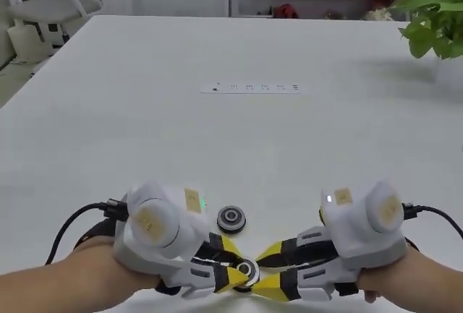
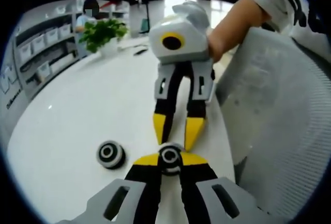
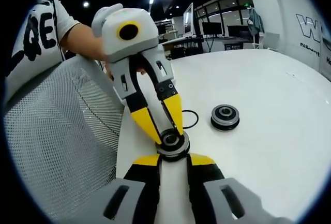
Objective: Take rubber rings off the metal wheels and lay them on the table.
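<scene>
A small metal wheel (image 1: 246, 269) with a black rubber ring sits at the table's near edge, and my left gripper (image 1: 235, 275) is shut on it. In the left gripper view the wheel (image 2: 170, 159) lies between the yellow tips of my left gripper (image 2: 170, 160). My right gripper (image 1: 266, 278) faces it from the other side, with its tips at the wheel (image 3: 173, 142) and its jaws apart. The right gripper (image 3: 174, 160) is open. A second wheel (image 1: 231, 218) lies flat on the table just beyond. A loose black ring (image 3: 197, 119) lies on the table near it.
The white table (image 1: 289, 147) stretches far ahead, with a printed label strip (image 1: 249, 87) at its middle. A potted plant (image 1: 434, 16) stands at the far right and a chair (image 1: 51, 2) at the far left. A grey mesh chair back (image 2: 279, 120) is close behind the grippers.
</scene>
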Available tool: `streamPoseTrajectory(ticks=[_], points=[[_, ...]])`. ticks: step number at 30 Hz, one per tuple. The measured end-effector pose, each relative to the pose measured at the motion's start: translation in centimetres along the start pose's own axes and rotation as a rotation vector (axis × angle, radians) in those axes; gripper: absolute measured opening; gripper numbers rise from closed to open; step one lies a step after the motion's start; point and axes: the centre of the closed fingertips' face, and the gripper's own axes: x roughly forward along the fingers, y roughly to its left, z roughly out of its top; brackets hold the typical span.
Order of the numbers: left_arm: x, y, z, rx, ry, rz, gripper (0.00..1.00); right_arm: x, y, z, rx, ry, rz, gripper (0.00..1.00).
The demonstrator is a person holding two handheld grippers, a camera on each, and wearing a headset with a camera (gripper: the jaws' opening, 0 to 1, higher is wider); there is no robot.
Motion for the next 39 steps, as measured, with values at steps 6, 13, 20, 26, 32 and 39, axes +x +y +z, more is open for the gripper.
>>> streamPoseTrajectory(ticks=[6,13,20,26,32,39], points=[[-0.1,-0.1,0.0,0.001,-0.001,0.008,0.13,-0.4,-0.1,-0.2,0.019,0.002,-0.006,0.09],[-0.1,-0.1,0.0,0.009,0.004,0.015,0.13,-0.3,-0.3,-0.2,0.02,0.018,-0.014,0.05],[-0.1,-0.1,-0.1,0.032,0.02,0.022,0.13,-0.1,-0.8,-0.1,0.082,0.01,-0.03,0.0],[0.0,-0.2,0.0,0.041,0.038,0.03,0.13,-0.6,-1.4,0.4,0.168,-0.029,-0.046,0.0],[0.0,-0.1,0.0,0.039,0.044,0.034,0.13,-0.9,-1.5,0.6,0.227,-0.061,-0.046,0.0],[0.1,-0.1,0.0,0.034,0.052,0.042,0.13,-1.1,-1.3,1.2,0.258,-0.088,-0.038,0.0]])
